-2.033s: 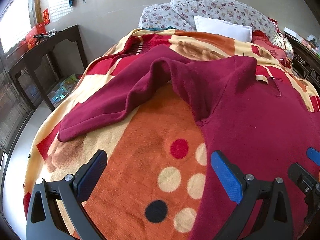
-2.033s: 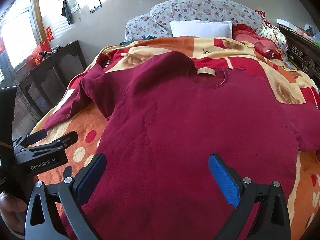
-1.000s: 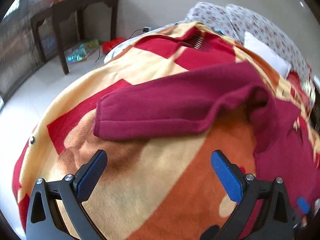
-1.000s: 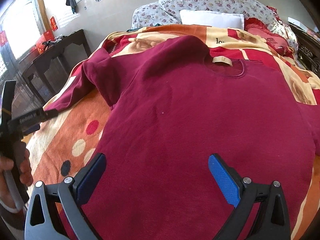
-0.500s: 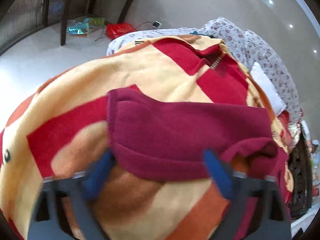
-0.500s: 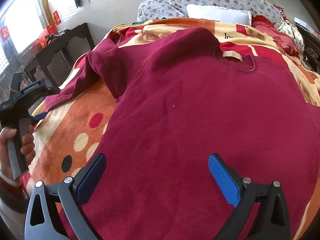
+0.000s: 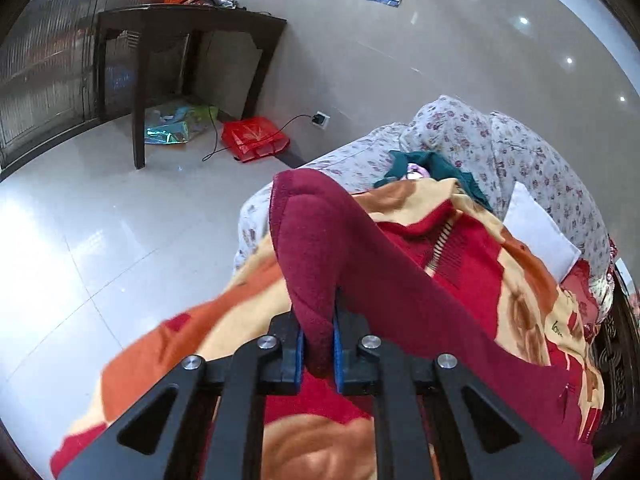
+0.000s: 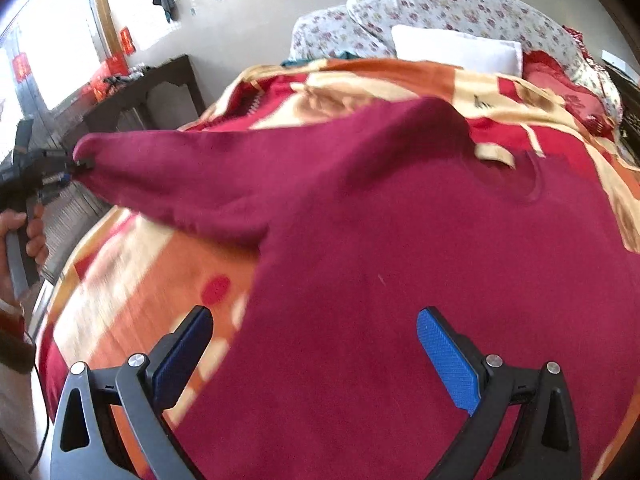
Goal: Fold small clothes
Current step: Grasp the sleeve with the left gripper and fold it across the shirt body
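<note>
The left gripper [image 7: 318, 344], angled downward, has just closed and pinches the cuff of the sweater [image 8: 400, 240], lifting the sleeve [image 7: 360, 264] toward nine o'clock off the blanket [image 8: 132, 264]. The right gripper [image 8: 314, 346] hovers spread wide over the sweater's hem, holding nothing.

I'm in a home bedroom: bed [image 8: 400, 80] with patterned blanket [image 7: 520, 304], floral pillows [image 8: 440, 4], white pillow [image 8: 456, 54]; dark wooden side table [image 7: 188, 28] far left, glossy tiled floor [image 7: 80, 220], wall socket [image 7: 321, 119].
</note>
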A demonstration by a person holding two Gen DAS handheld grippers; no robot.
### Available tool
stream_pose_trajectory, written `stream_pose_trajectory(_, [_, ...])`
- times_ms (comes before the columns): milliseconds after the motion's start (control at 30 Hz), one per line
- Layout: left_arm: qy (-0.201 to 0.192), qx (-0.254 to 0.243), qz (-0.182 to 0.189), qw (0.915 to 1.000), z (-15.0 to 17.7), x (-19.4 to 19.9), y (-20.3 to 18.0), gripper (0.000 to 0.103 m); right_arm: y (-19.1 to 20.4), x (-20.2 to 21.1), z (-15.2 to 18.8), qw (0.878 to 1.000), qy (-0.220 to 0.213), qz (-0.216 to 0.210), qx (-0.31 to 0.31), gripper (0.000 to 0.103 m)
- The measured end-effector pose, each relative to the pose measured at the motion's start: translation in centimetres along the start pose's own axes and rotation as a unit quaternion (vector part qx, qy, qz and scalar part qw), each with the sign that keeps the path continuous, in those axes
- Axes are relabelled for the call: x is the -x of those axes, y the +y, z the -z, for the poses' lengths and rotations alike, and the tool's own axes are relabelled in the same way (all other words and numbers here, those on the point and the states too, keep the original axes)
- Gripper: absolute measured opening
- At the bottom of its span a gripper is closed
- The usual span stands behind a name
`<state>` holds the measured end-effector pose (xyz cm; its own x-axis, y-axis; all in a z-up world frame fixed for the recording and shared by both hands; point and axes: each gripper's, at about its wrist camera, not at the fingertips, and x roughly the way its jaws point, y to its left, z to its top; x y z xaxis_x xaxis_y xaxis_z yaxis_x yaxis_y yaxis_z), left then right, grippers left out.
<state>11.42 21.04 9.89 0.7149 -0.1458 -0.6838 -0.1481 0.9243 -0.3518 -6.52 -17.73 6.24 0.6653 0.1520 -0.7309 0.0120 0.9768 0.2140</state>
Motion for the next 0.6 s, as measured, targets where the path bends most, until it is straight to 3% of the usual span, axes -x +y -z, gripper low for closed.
stream_pose_trajectory(100, [0.013, -0.020, -0.020, 0.9995, 0.5, -1.3, 0.2, 0.010, 0.9, -1.4, -2.0, 1.000, -0.023, -0.015, 0.011, 0.099])
stream_pose_trajectory(267, [0.028, -0.019, -0.025, 0.9991, 2.0, -2.8, 0.3, 0.010, 1.6, -5.5, -4.6, 0.996, -0.023, 0.064, 0.054, 0.069])
stream_pose_trajectory(333, [0.026, -0.022, -0.023, 0.9992, 2.0, -2.5, 0.1, 0.010, 1.0, -7.3, -4.8, 0.995, -0.004, 0.083, 0.052, 0.069])
stream_pose_trajectory(400, [0.022, -0.028, -0.018, 0.9992, 2.0, -1.7, -0.4, 0.010, 0.0, -9.0, -4.6, 0.996, 0.020, 0.076, 0.040, 0.070])
stream_pose_trajectory(600, [0.002, -0.062, 0.027, 0.9977, 2.4, 2.9, -4.2, 0.010, -1.7, -5.2, -4.3, 1.000, 0.016, 0.013, -0.004, 0.072])
